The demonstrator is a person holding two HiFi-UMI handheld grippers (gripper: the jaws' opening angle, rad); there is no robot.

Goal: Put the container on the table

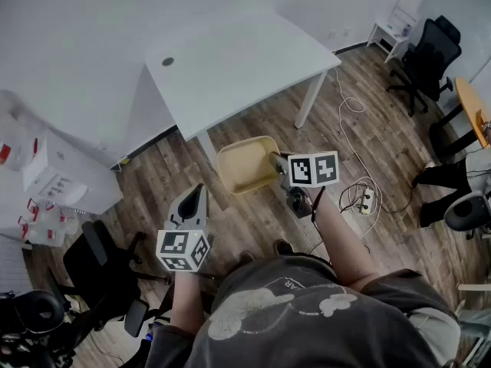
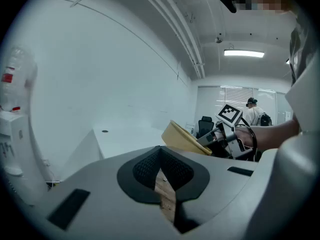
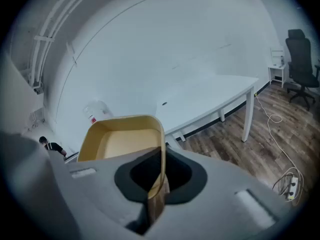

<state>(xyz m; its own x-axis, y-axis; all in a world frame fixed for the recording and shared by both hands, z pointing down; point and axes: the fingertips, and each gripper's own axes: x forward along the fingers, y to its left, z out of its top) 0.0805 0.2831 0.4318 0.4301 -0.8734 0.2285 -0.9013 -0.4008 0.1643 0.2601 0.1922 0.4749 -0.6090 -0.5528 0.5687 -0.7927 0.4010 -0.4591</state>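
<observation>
One yellow container, one white table, two grippers.

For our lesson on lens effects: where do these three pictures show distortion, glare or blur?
Head view: even light, the white table looks washed out. Left gripper view: dark round vignette, the ceiling lamp glares. Right gripper view: the wall curves strongly; the yellow container looks sharp.

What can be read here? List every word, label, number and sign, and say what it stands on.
No text reads plainly.
Left marker cube, right marker cube: black-and-white square patterns, no letters.
Red labels at the head view's left edge: too small to read.
Red label on the clear bottle: blurred.
Shirt print: too small to read.
Yellow container: no print.
</observation>
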